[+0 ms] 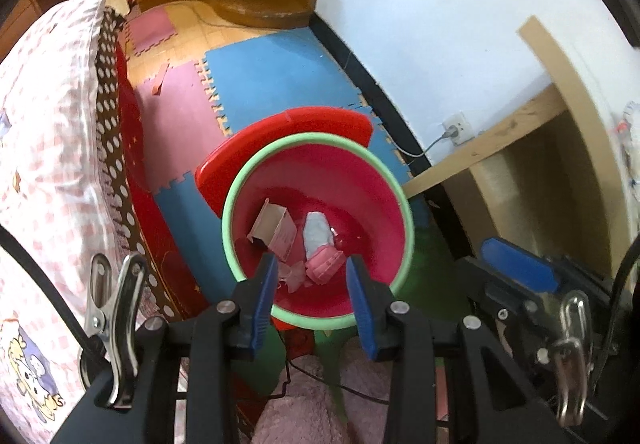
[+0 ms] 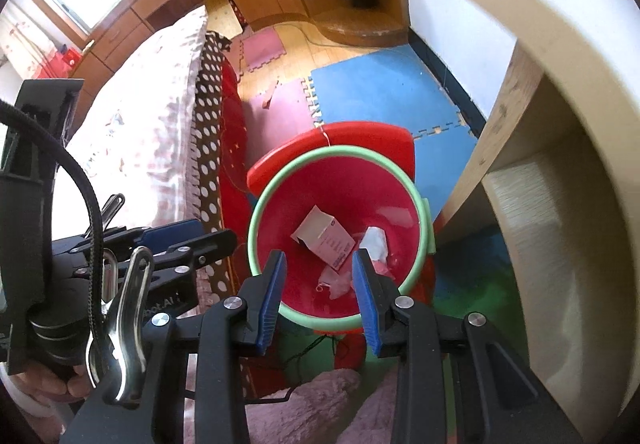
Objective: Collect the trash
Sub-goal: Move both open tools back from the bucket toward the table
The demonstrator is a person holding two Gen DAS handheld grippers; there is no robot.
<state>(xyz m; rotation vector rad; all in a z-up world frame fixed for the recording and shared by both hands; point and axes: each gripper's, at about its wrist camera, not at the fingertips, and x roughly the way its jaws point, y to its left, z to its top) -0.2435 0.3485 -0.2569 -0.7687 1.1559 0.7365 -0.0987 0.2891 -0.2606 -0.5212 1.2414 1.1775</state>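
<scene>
Trash lies at the bottom of the red bin (image 1: 360,180) with the green rim: a small cardboard box (image 1: 274,230), a white crumpled wad (image 1: 316,234), a pink item (image 1: 326,268) just beside the wad, and pale scraps (image 1: 294,276) nearer the bin's close wall. Behind the bin a red lid (image 1: 280,136) leans against its far rim. Above the bin the left hand-held gripper (image 1: 312,296) points down with its blue jaws apart and nothing between them. Beside it the right hand-held gripper (image 2: 318,292) hangs over the same bin, jaws likewise apart and empty. Left of the bin runs a bed (image 1: 44,116); right of it stands a wooden desk (image 1: 516,124).
</scene>
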